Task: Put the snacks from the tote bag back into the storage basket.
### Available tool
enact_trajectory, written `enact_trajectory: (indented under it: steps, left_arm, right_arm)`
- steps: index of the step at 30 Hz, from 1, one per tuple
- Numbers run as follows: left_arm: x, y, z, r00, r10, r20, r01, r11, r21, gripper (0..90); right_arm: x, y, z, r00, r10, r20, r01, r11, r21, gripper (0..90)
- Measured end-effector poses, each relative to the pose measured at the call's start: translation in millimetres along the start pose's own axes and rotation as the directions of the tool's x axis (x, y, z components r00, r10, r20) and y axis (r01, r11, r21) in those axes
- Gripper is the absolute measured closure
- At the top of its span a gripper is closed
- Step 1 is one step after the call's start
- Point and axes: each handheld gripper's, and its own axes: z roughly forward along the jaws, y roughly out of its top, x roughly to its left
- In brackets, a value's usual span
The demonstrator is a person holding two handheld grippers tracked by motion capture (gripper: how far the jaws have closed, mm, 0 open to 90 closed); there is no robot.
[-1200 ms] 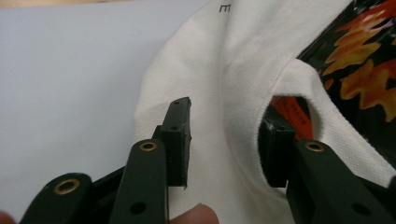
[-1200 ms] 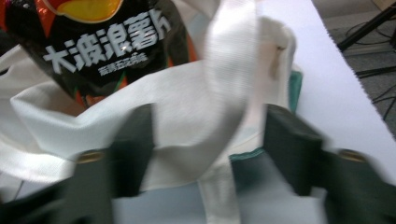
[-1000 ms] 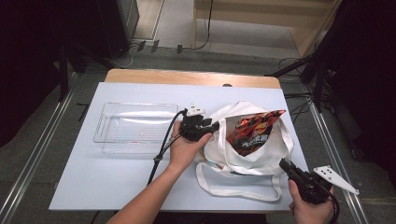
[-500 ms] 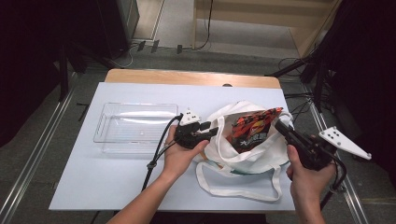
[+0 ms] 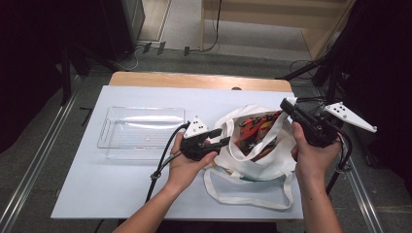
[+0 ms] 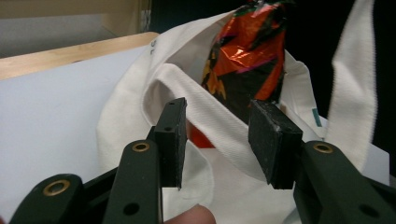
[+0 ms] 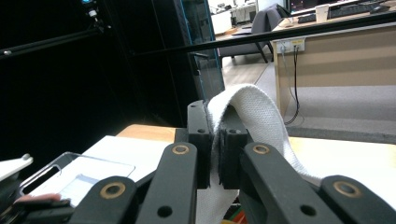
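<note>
- My right gripper [image 5: 286, 104] is clamped on one white strap [image 7: 254, 116] of the tote bag [image 5: 252, 160]; in the right gripper view the webbing is pinched flat between the jaws and loops up over them.
- I see that gripper raised above the bag's far right rim, with the strap pulled up from the bag to its tips.
- My left gripper [image 5: 226, 141] sits at the bag's near left rim. Its jaws stand partly apart and have just been opening a little; in the left gripper view the cloth rim lies between the pads [image 6: 273, 140], and I can't see them pressing on it.
- The bag lies on the right half of the white table [image 5: 121, 189], mouth held open between my two grippers, with a red and orange snack packet [image 5: 252, 131] showing inside.
- The second strap [image 5: 243, 194] lies loose in a loop on the table, toward the near edge.
- A clear plastic tray [image 5: 141, 133] sits to the left of the left gripper, near it but apart from the bag.
- Bare table surface lies in front of the tray and along the left and near edges; the bag's right side runs close to the table's right edge.
- The left gripper's cable [image 5: 163, 160] trails back across the table toward the near edge.
</note>
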Motion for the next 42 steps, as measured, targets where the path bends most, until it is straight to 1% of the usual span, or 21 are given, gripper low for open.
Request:
enact_trajectory:
  steps: [2, 5, 9, 10, 11, 16, 19, 21, 22, 23, 26, 27, 29, 32, 33, 34, 35, 37, 40, 41, 42]
  left_arm:
    - [-2.0, -0.5, -1.1, 0.9999, 0.011, 0.003, -0.011, 0.9999, 0.003, 57.1]
    - [-3.8, -0.3, -4.1, 0.9999, 0.012, 0.005, -0.012, 0.9999, -0.004, 56.2]
    - [-7.8, 1.7, -9.1, 0.9996, 0.019, 0.021, -0.019, 0.9996, -0.023, 54.3]
    - [-10.4, 2.5, -10.5, 0.9992, 0.025, 0.032, -0.024, 0.9993, -0.028, 54.3]
    - [-15.1, 3.1, -11.3, 0.9979, 0.036, 0.054, -0.034, 0.9988, -0.034, 52.7]
    - [-31.8, 0.0, -5.4, 0.992, 0.082, 0.095, -0.081, 0.9965, -0.02, 48.9]
    - [-42.4, -3.7, 0.8, 0.9868, 0.117, 0.112, -0.118, 0.9931, 0.0, 48.0]
    - [-44.4, -4.7, 2.5, 0.9855, 0.124, 0.116, -0.125, 0.9921, 0.001, 47.4]
    - [-48.8, -7.1, 6.4, 0.9826, 0.134, 0.128, -0.137, 0.9906, 0.008, 46.5]
    - [-51.0, -8.3, 7.9, 0.9819, 0.14, 0.128, -0.142, 0.9898, 0.007, 45.3]
    - [-57.9, -11.8, 14.2, 0.9825, 0.158, 0.098, -0.161, 0.9869, 0.016, 41.8]
    - [-59.7, -12.9, 16.5, 0.9814, 0.175, 0.079, -0.178, 0.9837, 0.029, 41.2]
    - [-62.3, -15.0, 20.6, 0.9803, 0.188, 0.062, -0.19, 0.9809, 0.04, 40.1]
    - [-63.9, -17.8, 25.0, 0.9759, 0.218, 0.015, -0.218, 0.975, 0.044, 45.4]
    - [-63.5, -18.6, 25.9, 0.9743, 0.225, 0.0, -0.225, 0.9729, 0.053, 49.1]
    - [-63.0, -19.1, 27.0, 0.9751, 0.222, -0.004, -0.221, 0.9734, 0.059, 54.6]
    - [-61.7, -19.5, 27.5, 0.9761, 0.217, 0.008, -0.217, 0.9743, 0.06, 58.6]
    - [-59.5, -19.4, 27.3, 0.9772, 0.212, 0.015, -0.212, 0.9749, 0.067, 73.2]
    - [-53.8, -16.5, 24.8, 0.9837, 0.177, 0.032, -0.179, 0.9817, 0.066, 87.0]
    - [-51.7, -14.5, 23.0, 0.986, 0.16, 0.046, -0.163, 0.9846, 0.063, 89.3]
    - [-50.4, -13.1, 21.4, 0.9865, 0.154, 0.055, -0.157, 0.9858, 0.059, 89.7]
  right_arm:
    - [-1.9, 2.0, 3.4, 1.0, 0.004, 0.003, -0.004, 1.0, -0.007, 87.4]
    - [-5.0, 5.9, 5.9, 0.9998, 0.014, 0.011, -0.014, 1.0, -0.014, 87.2]
    - [-6.8, 5.1, 8.3, 0.9999, 0.01, 0.012, -0.01, 1.0, -0.006, 87.1]
    - [-6.7, 3.9, 9.1, 0.9999, 0.009, 0.014, -0.009, 1.0, 0.0, 87.0]
    - [-7.8, 1.2, 10.5, 0.9998, 0.004, 0.017, -0.004, 1.0, 0.003, 87.0]
    - [-8.1, 0.2, 12.8, 0.9997, 0.011, 0.022, -0.011, 1.0, -0.001, 87.0]
    - [-7.2, 0.8, 14.3, 0.9997, 0.012, 0.021, -0.012, 1.0, -0.001, 87.0]
    - [-7.1, 0.9, 15.0, 0.9997, 0.011, 0.023, -0.011, 1.0, 0.001, 87.0]
    - [-7.3, 1.0, 15.6, 0.9996, 0.013, 0.024, -0.013, 1.0, 0.0, 87.0]
    - [-7.5, 1.0, 15.8, 0.9996, 0.014, 0.024, -0.014, 1.0, 0.0, 87.0]
    - [-8.0, 1.4, 16.2, 0.9996, 0.016, 0.024, -0.016, 1.0, -0.002, 87.0]
    - [-7.9, 1.5, 16.4, 0.9996, 0.017, 0.024, -0.017, 1.0, -0.003, 87.0]
    - [-7.7, 1.9, 16.3, 0.9996, 0.02, 0.022, -0.02, 1.0, -0.003, 87.0]
    - [-7.6, 2.5, 15.8, 0.9997, 0.019, 0.017, -0.019, 1.0, -0.003, 87.0]
    - [-7.8, 2.6, 15.4, 0.9997, 0.018, 0.016, -0.018, 1.0, -0.002, 87.0]
    - [-8.1, 2.6, 14.9, 0.9997, 0.017, 0.017, -0.017, 1.0, -0.003, 87.0]
    - [-8.1, 2.5, 14.4, 0.9997, 0.018, 0.017, -0.018, 1.0, -0.002, 87.0]
    - [-8.9, 2.5, 13.5, 0.9997, 0.017, 0.016, -0.017, 1.0, 0.001, 86.9]
    - [-10.1, 2.2, 12.2, 0.9998, 0.016, 0.015, -0.016, 1.0, 0.001, 86.9]
    - [-10.6, 1.9, 12.0, 0.9998, 0.014, 0.015, -0.014, 1.0, 0.0, 86.9]
    - [-10.9, 1.5, 11.5, 0.9998, 0.016, 0.015, -0.016, 1.0, 0.001, 86.9]
